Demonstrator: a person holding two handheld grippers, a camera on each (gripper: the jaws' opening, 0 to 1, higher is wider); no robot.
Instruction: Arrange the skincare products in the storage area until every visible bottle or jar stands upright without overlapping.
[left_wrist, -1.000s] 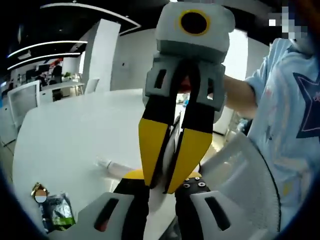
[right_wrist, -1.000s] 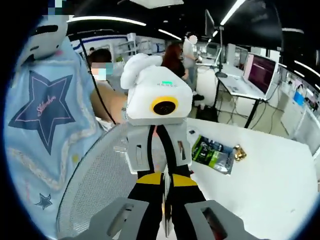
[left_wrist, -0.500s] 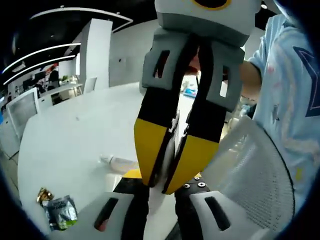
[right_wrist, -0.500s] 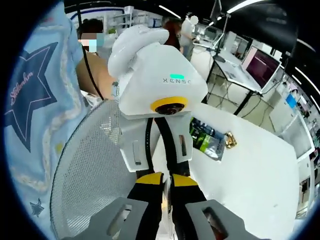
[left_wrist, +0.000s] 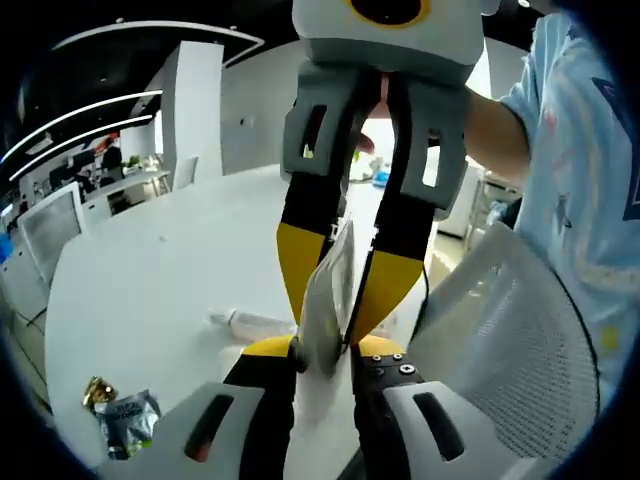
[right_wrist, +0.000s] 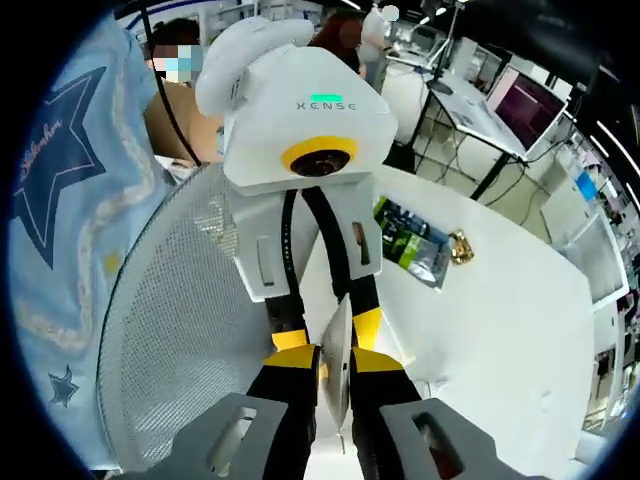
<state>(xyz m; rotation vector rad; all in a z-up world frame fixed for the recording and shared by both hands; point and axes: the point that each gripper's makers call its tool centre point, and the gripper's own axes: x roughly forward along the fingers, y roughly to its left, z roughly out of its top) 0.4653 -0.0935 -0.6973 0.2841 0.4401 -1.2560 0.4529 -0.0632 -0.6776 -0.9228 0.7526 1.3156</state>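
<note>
A thin flat white sachet (left_wrist: 330, 300) stands on edge between the two grippers, which meet tip to tip. My left gripper (left_wrist: 325, 350) grips its lower end between its yellow pads. My right gripper (left_wrist: 332, 315) reaches down from the top of the left gripper view, its yellow pads apart on either side of the sachet. In the right gripper view the sachet (right_wrist: 338, 355) appears edge-on between my right gripper (right_wrist: 335, 362) and the left gripper (right_wrist: 330, 335). A white tube (left_wrist: 245, 322) lies flat on the white table (left_wrist: 150, 270).
A green packet (left_wrist: 125, 425) and a small gold object (left_wrist: 95, 392) lie on the table; the packet (right_wrist: 415, 245) also shows in the right gripper view. A white mesh panel (right_wrist: 170, 330) stands close beside the grippers. A person in a light blue shirt (left_wrist: 590, 200) is alongside.
The right gripper's yellow pads, closed to a point before, now stand apart, and the sachet shows broader between them. Both views shifted slightly with the hands.
</note>
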